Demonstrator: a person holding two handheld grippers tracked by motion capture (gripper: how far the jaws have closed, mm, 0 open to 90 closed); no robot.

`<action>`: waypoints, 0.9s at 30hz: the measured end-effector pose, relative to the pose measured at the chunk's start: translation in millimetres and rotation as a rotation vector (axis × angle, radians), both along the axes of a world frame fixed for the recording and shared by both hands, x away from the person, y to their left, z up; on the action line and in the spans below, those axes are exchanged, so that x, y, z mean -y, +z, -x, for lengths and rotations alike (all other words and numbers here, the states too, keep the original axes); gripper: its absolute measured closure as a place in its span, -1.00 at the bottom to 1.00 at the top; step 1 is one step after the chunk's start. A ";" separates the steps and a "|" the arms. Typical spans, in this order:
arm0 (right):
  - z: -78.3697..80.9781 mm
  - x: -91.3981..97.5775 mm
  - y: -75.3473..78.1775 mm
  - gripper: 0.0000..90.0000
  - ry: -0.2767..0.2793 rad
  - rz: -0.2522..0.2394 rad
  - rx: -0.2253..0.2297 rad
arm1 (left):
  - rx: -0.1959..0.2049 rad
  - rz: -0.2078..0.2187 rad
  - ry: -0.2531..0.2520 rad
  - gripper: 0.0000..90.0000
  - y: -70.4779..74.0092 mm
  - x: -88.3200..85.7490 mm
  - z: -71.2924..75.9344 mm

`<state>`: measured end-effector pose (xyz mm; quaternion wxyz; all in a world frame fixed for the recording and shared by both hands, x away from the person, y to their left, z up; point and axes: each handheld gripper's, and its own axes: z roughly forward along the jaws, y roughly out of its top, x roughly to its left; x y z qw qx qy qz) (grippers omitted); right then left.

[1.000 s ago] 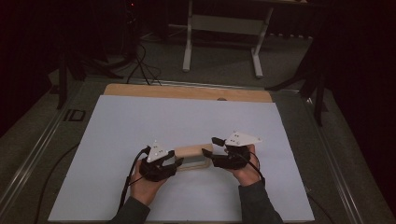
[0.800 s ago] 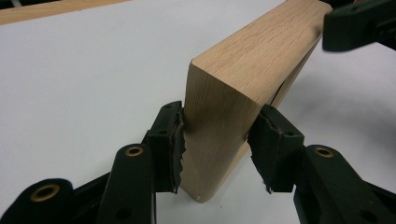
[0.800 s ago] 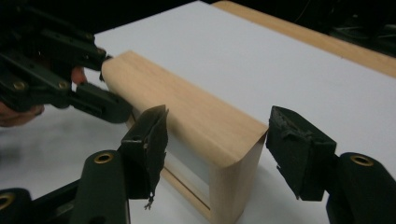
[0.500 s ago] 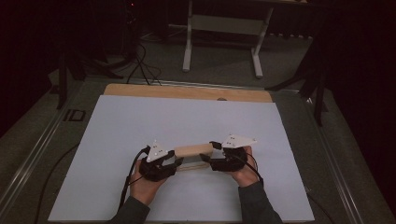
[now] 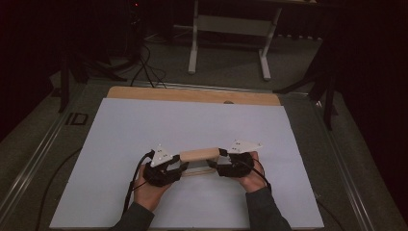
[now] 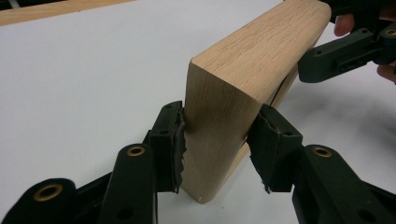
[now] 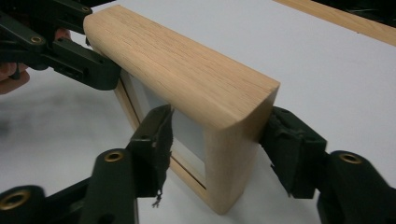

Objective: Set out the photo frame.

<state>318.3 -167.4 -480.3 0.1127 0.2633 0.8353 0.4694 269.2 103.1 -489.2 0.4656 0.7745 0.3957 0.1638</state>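
Note:
A pale wooden frame [image 5: 201,155] with a thick rounded top bar stands on edge on the white sheet, between my two hands. My left gripper [image 5: 182,162] is shut on its left end; both pads press the wood [image 6: 252,56] in the left gripper view. At the other end my right gripper [image 5: 219,162] has just been closing with the frame [image 7: 177,65] between its jaws. One pad is against the back of the wood, the other under the top bar against the front. Each gripper view also shows the far gripper's black jaw at the opposite end.
The white sheet [image 5: 192,120] covers a wooden board whose bare edge [image 5: 192,95] runs along the back. Beyond the table stand a white metal stand [image 5: 231,29] and floor cables [image 5: 144,62]. Black cables trail from both grippers toward the near edge.
My right gripper has shifted slightly left and down onto the frame's right end. The left gripper and the frame have stayed in place.

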 end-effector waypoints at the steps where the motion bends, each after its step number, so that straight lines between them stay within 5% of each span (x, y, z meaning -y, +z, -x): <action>1: 0.0 0.6 0.0 -0.01 -0.002 0.000 0.000 | 0.000 0.000 0.000 0.26 0.0 0.0 0.0; 27: 2.8 -2.2 2.4 0.12 -0.034 0.022 0.060 | 0.013 -0.008 -0.018 0.28 -0.3 -3.5 -6.1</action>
